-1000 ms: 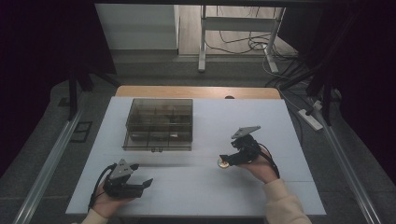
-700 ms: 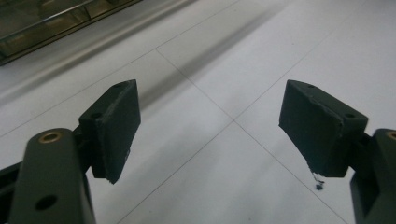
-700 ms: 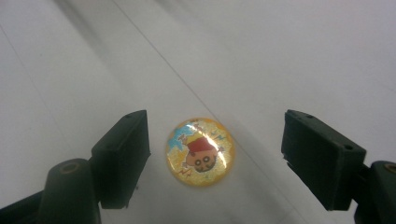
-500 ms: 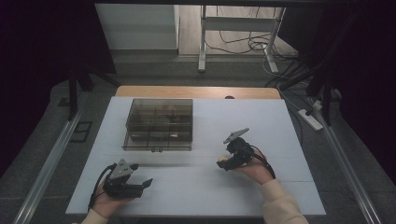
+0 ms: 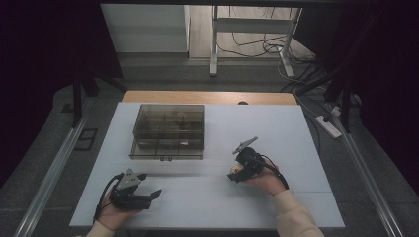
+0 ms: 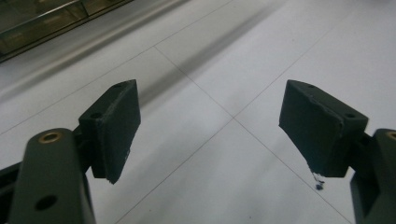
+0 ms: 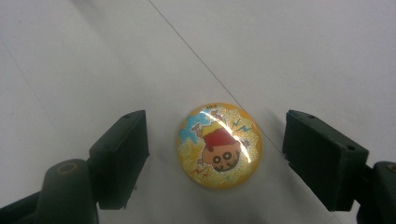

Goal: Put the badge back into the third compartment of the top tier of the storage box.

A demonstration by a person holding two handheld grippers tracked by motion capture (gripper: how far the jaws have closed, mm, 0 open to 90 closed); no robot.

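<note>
A round yellow glitter badge (image 7: 219,145) with a cartoon figure lies flat on the white table. My right gripper (image 7: 217,135) points down over it, jaws open, one on each side, with a gap to the badge on both. From above, the right gripper (image 5: 234,175) sits right of the table's middle, with the badge (image 5: 237,170) a small yellow spot at its tips. My left gripper (image 5: 154,194) rests near the front left edge, pointing right. Its jaws are open over bare table (image 6: 210,130) with nothing between them.
A clear smoky compartment box (image 5: 169,131) with small items in it stands at the back left of the table (image 5: 296,133); its edge (image 6: 56,18) shows beyond the left jaws. A wooden strip (image 5: 207,97) runs along the far edge. Cables and a power strip (image 5: 328,126) lie on the floor at right.
My right gripper has come down toward the table over the badge and shifted slightly nearer the front. The left gripper has stayed where it was.
</note>
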